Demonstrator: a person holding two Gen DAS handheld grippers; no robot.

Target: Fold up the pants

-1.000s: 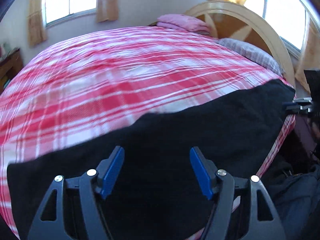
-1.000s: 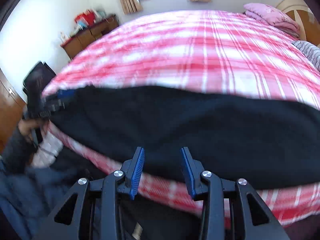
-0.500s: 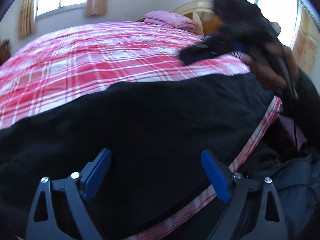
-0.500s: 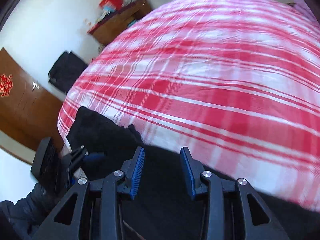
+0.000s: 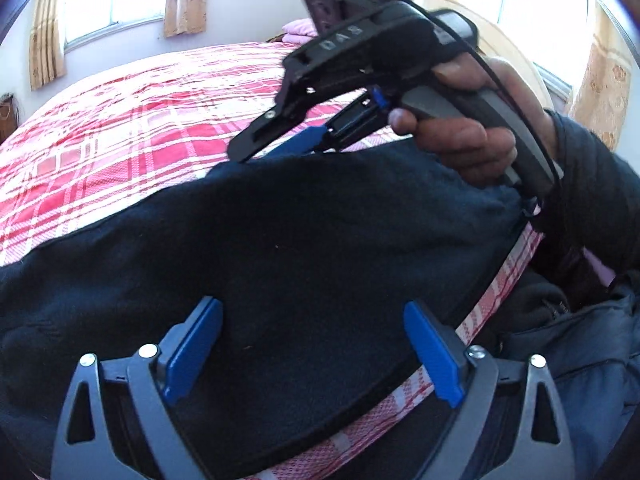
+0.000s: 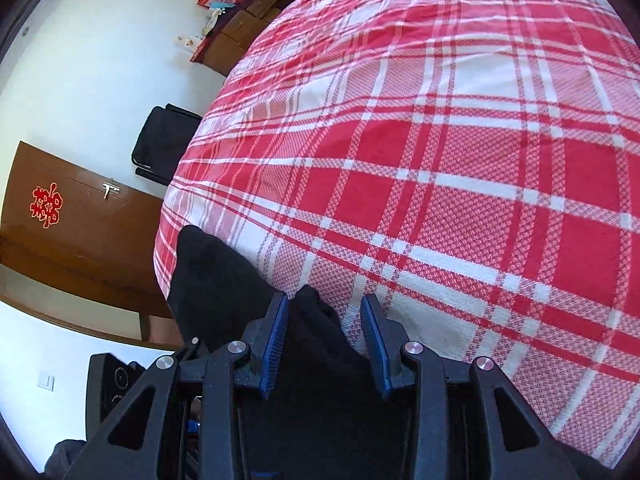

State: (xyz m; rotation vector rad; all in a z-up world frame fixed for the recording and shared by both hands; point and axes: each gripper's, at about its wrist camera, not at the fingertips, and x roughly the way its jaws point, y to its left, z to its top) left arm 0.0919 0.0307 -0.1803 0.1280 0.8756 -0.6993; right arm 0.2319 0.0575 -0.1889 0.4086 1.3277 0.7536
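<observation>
Black pants (image 5: 304, 248) lie along the near edge of a red plaid bedspread (image 5: 120, 136). Left gripper (image 5: 312, 348) hovers over them, jaws spread wide and empty. Right gripper (image 6: 324, 340), half open, straddles their far edge, gripped by a bare hand (image 5: 468, 136).

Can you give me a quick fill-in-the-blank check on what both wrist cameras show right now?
1. The black pants lie on a bedspread checked in white and ____.
2. The left gripper hovers over the pants with its jaws ____.
3. The pads on the right gripper are colored ____.
4. In the left wrist view, the right gripper reaches over the pants' ____ edge.

Missing words: red; open; blue; far
</observation>
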